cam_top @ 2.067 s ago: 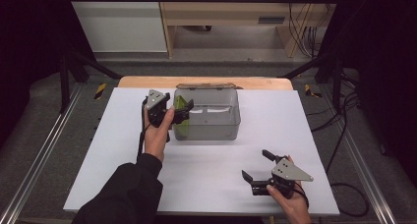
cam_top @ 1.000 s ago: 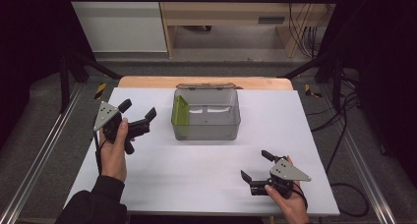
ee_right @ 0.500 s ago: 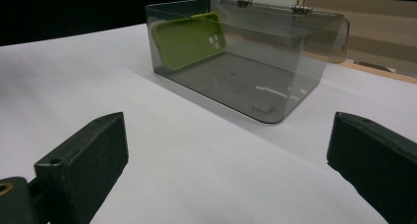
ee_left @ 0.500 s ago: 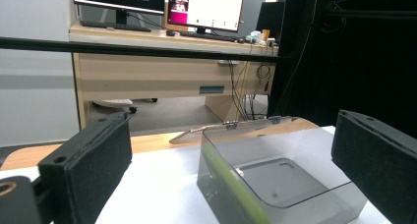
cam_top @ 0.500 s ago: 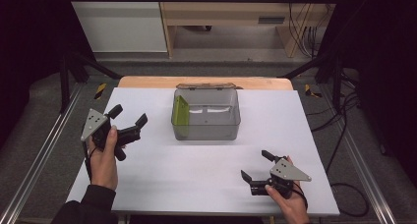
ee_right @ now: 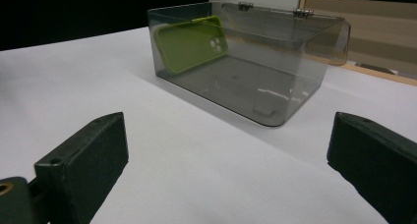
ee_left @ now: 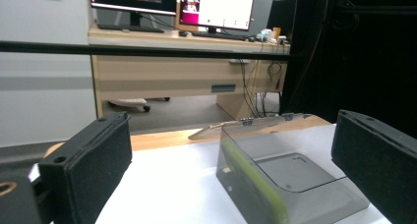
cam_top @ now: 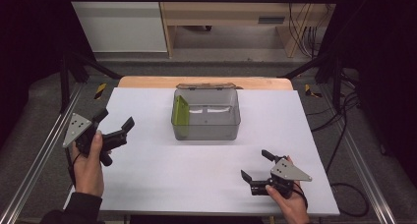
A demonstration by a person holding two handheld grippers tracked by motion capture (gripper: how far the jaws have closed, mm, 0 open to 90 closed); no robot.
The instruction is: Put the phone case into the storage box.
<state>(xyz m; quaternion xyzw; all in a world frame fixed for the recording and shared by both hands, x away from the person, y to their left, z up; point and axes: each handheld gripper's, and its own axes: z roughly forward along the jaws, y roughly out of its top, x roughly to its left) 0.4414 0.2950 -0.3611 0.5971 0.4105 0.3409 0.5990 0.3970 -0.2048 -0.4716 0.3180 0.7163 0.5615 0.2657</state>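
The green phone case sits in the box ahead of our wide-open left tool; we think closing the lid comes next.

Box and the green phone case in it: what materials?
Smoky clear rectangular box: likely rigid plastic, glossy; see-through walls carry sharp highlights, small metal-looking hinges at the back. Lime-green phone case: probably soft silicone or rubbery plastic, matte, no glare, moulded camera holes.

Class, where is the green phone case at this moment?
In the high view, the green phone case leans upright against the left inner wall of the clear box, mid-table, apart from both grippers.
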